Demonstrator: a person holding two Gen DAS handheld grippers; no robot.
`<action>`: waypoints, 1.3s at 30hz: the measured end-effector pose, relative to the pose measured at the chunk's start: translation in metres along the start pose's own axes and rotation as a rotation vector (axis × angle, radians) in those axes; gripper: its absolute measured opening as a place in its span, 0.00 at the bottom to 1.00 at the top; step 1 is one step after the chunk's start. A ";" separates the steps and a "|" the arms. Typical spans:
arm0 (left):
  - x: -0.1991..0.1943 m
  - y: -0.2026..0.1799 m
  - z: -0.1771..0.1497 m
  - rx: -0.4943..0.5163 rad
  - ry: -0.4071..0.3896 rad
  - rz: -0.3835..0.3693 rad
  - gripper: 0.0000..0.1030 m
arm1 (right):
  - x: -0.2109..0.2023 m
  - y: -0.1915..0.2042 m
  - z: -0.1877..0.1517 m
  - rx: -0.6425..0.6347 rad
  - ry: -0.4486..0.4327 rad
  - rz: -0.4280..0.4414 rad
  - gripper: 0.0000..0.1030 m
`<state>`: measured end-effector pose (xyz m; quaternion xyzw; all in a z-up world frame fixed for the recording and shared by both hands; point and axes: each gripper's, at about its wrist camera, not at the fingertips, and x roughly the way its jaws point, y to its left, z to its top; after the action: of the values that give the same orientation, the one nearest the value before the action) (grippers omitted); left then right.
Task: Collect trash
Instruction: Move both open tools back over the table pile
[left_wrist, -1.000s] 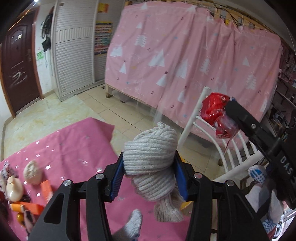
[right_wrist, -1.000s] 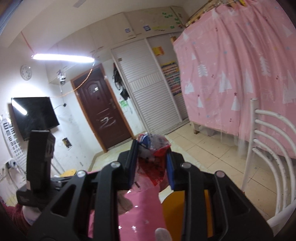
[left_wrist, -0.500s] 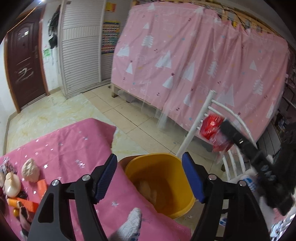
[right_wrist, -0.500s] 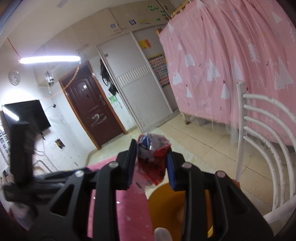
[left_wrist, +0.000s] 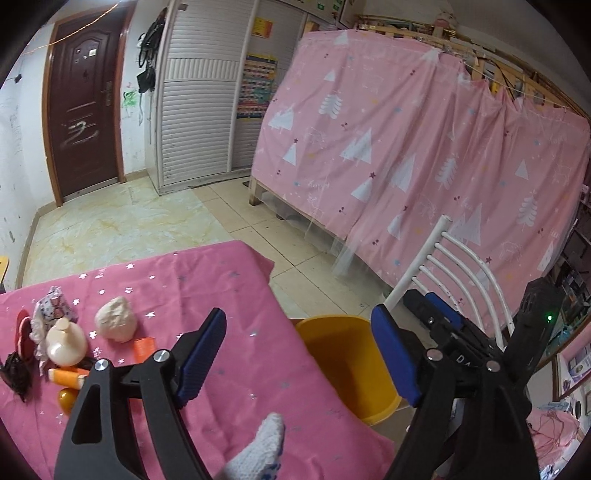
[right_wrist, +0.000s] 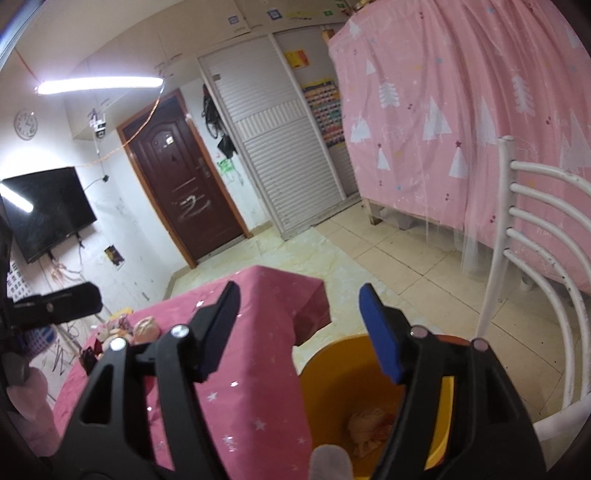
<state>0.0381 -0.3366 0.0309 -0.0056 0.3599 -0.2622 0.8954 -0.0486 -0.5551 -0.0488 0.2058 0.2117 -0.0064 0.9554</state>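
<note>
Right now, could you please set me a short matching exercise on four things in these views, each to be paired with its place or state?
Things:
1. yellow bucket
2. cream bottle
3. white chair
4. left gripper

Places or states:
A. lying among the items on the pink tablecloth
B. jaws opening, nothing between them
C. on the floor at the table's edge
D. on the bucket's far side from the table

Pairs: 1-C, 2-A, 3-D, 4-B
</note>
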 end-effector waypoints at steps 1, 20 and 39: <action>-0.002 0.003 0.000 -0.003 -0.002 0.003 0.71 | 0.001 0.005 -0.001 -0.007 0.005 0.007 0.63; -0.045 0.089 -0.003 -0.126 -0.064 0.105 0.74 | 0.018 0.087 -0.013 -0.142 0.097 0.113 0.68; -0.088 0.219 -0.026 -0.297 -0.100 0.267 0.80 | 0.046 0.186 -0.059 -0.299 0.253 0.210 0.72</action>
<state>0.0698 -0.1012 0.0248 -0.1027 0.3473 -0.0848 0.9282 -0.0116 -0.3578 -0.0434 0.0820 0.3056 0.1505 0.9366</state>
